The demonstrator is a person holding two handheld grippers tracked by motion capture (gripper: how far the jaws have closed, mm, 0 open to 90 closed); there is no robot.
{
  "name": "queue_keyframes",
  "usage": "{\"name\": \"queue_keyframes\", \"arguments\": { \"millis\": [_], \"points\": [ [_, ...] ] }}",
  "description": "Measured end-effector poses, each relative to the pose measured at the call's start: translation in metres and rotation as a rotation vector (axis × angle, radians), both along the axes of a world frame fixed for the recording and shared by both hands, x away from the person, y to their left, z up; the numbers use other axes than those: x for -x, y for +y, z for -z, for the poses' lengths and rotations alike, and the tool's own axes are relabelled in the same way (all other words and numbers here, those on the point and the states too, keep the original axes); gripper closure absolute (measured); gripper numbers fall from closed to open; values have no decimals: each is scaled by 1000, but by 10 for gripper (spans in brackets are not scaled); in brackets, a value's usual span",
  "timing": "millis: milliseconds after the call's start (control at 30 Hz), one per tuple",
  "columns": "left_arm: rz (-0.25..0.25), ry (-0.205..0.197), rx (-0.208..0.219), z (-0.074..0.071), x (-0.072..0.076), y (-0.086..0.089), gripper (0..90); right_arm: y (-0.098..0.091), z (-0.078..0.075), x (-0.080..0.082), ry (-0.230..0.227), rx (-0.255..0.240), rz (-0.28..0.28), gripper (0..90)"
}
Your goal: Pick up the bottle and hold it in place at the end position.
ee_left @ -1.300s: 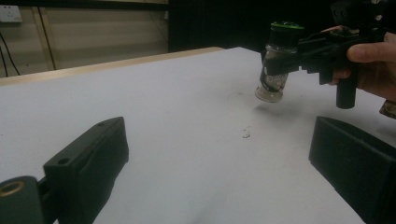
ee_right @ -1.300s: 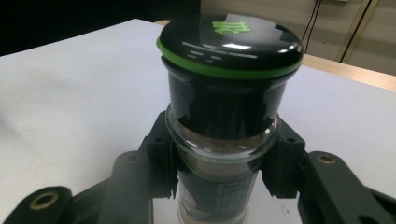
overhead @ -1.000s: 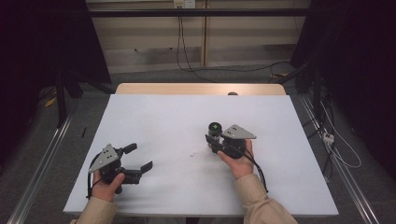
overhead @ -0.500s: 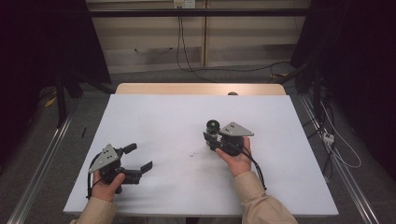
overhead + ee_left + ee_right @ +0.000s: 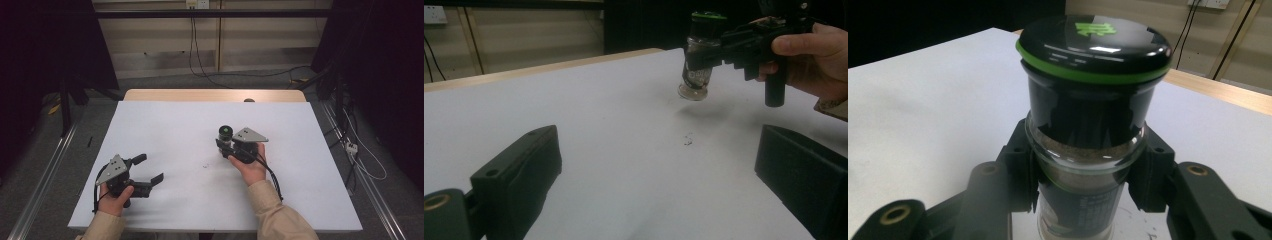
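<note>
Right hand-held gripper point(image 5: 226, 143) clamps a jar point(image 5: 225, 133) (black lid, green ring, brownish powder inside) right of centre in the high view, upright, lifted just off the white tabletop point(image 5: 175, 130). Left hand-held gripper point(image 5: 149, 169) sits lower left, jaws wide, nothing between them. Dark specks point(image 5: 688, 142) lie under the jar.
</note>
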State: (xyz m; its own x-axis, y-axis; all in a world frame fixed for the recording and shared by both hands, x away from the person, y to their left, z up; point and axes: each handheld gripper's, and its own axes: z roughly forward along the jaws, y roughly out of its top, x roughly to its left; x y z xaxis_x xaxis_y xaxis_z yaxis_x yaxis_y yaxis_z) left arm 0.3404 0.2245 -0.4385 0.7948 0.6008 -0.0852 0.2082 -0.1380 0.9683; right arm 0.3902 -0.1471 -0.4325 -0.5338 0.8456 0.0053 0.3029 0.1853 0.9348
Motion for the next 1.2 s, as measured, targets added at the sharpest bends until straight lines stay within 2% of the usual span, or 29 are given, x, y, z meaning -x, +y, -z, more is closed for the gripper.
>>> {"name": "queue_keyframes", "arguments": {
  "millis": [633, 1200],
  "points": [
    [1, 7, 1, 1, 0, 0, 45, 5, 8, -14, 12, -8, 16, 534],
    [4, 12, -7, 3, -1, -1, 45, 10, 7, -24, 8, -6, 15, 534]
  ]
}}
